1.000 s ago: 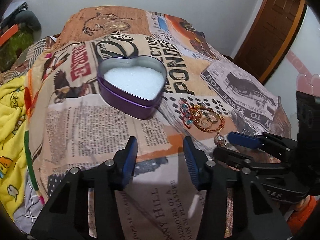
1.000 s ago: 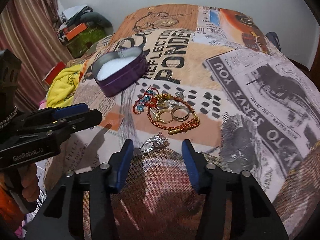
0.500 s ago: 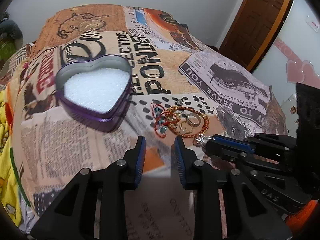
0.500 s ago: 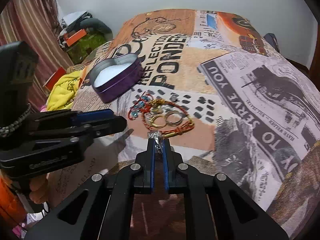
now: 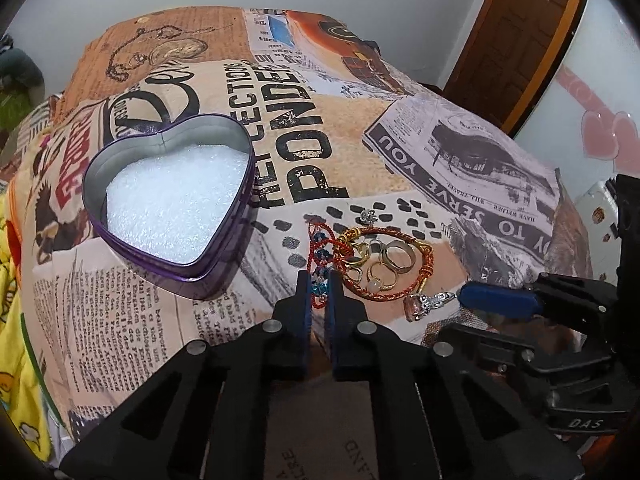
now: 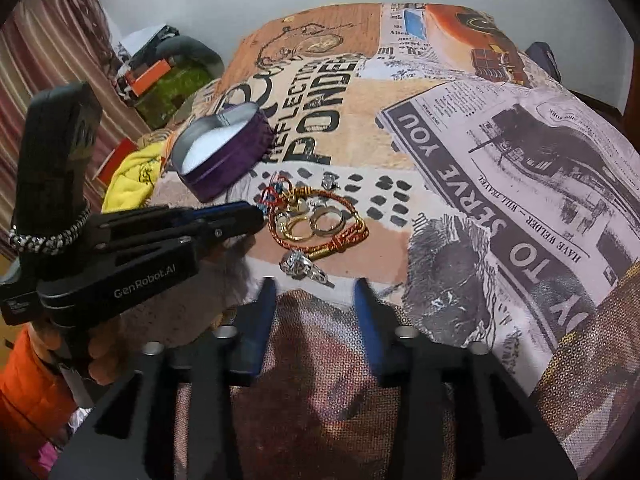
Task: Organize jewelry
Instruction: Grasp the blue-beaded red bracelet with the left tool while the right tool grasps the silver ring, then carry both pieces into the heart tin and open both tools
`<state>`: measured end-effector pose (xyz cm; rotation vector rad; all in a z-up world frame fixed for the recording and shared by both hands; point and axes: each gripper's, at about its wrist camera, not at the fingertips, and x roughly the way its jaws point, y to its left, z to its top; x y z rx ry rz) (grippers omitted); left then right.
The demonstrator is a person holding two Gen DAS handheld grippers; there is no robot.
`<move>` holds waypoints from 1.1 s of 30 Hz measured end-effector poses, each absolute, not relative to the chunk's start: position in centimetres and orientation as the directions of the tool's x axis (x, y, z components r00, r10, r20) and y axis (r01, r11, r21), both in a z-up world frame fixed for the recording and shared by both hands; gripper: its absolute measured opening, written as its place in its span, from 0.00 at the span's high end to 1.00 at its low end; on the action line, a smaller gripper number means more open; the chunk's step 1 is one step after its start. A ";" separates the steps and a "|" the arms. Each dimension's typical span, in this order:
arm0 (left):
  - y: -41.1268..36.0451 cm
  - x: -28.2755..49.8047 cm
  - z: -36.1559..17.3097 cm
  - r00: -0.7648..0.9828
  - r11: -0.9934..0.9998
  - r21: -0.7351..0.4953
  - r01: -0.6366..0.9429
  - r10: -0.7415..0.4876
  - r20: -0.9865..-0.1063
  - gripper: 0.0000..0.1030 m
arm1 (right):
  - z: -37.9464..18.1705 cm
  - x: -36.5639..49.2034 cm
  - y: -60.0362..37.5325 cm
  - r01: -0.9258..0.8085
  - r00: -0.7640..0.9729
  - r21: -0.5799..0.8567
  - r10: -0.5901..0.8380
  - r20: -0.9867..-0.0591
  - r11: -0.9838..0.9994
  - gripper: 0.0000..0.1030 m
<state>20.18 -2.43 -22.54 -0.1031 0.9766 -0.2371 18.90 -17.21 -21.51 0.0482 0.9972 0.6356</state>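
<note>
The heart tin (image 5: 168,216) is empty; all jewelry (image 5: 376,264) lies on the bed (image 5: 460,160). Left gripper (image 5: 319,290) fingers pinch the beaded bracelet (image 5: 320,256); right gripper (image 6: 316,292) fingers are spread.

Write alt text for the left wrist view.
The left tool, nearly shut, pinches a red beaded cord at the edge of a jewelry pile on a newspaper-print bedspread. An open heart-shaped purple tin sits left; the right tool reaches in from the right.

Your two fisheye views are evenly lit by soft indoor light, with straight lines bowing toward dark, vignetted corners. Ahead of your right gripper (image 6: 315,292) fingers the bedspread (image 6: 500,184) looks sharp, while the fingers themselves smear with blur.
</note>
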 end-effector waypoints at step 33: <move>0.7 13.9 -13.2 0.719 0.969 -0.226 0.097 -0.225 -0.657 0.95 | -15.5 17.9 -15.4 -0.510 0.523 0.254 0.531 -0.667 0.822 0.75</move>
